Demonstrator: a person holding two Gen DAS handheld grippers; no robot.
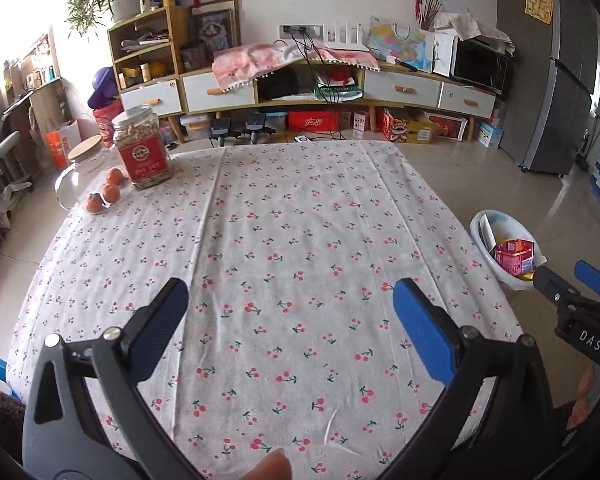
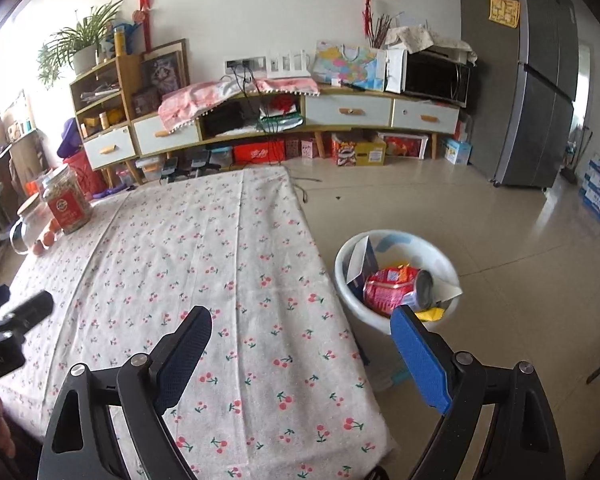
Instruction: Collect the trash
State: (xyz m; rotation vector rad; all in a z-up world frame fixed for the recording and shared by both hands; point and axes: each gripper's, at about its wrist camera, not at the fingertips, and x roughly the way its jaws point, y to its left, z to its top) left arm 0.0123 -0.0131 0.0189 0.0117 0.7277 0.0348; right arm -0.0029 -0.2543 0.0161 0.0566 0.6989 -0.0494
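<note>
left tool [image 1: 290,320]: spread, empty | right tool [image 2: 302,346]: spread, empty | round white plastic bin [image 2: 396,280]: on floor right of cherry-print desk [image 2: 204,264], holds trash

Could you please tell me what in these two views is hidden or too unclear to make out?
- Bin contents: both views, the red packet and can cover whatever lies beneath.
- Right claw: left wrist view, cut by the right edge.
- Jar label: both views, text too small.
- Glass jug: right wrist view, partly behind the jar.

White cherry-print tablecloth [image 1: 300,240], blue-padded tongs [image 1: 290,328]
</note>
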